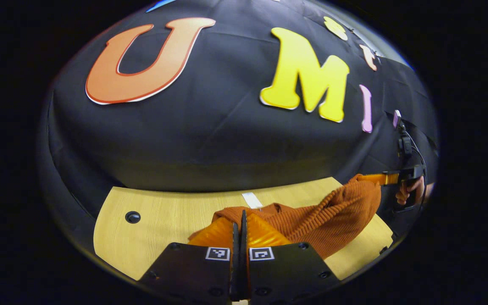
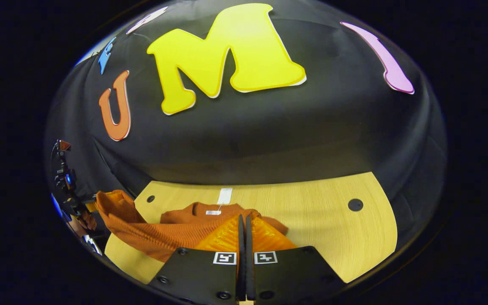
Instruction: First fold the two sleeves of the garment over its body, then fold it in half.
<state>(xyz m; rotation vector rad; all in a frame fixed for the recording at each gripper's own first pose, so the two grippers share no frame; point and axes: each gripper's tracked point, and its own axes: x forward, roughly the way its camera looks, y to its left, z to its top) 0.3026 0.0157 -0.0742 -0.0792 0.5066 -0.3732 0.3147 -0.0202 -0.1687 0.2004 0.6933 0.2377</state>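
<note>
A rust-orange ribbed knit garment [image 1: 328, 220] lies on the wooden table [image 1: 163, 228], its collar with a white label [image 2: 213, 212] toward the far wall. My left gripper [image 1: 239, 220] is shut, its fingers pinching the near edge of the knit. My right gripper [image 2: 244, 222] is shut on the near edge as well. In the left gripper view the right gripper [image 1: 381, 178] holds a corner of the fabric lifted off the table at the far right, with a hand [image 1: 409, 192] behind it. In the right gripper view the left gripper [image 2: 89, 206] holds the other corner up at the far left.
A white strip of tape [image 2: 224, 195] is stuck to the table just beyond the collar. Round dark holes [image 1: 132, 217] [image 2: 355, 204] sit near the table's far corners. The black cloth wall rises right behind the table's far edge.
</note>
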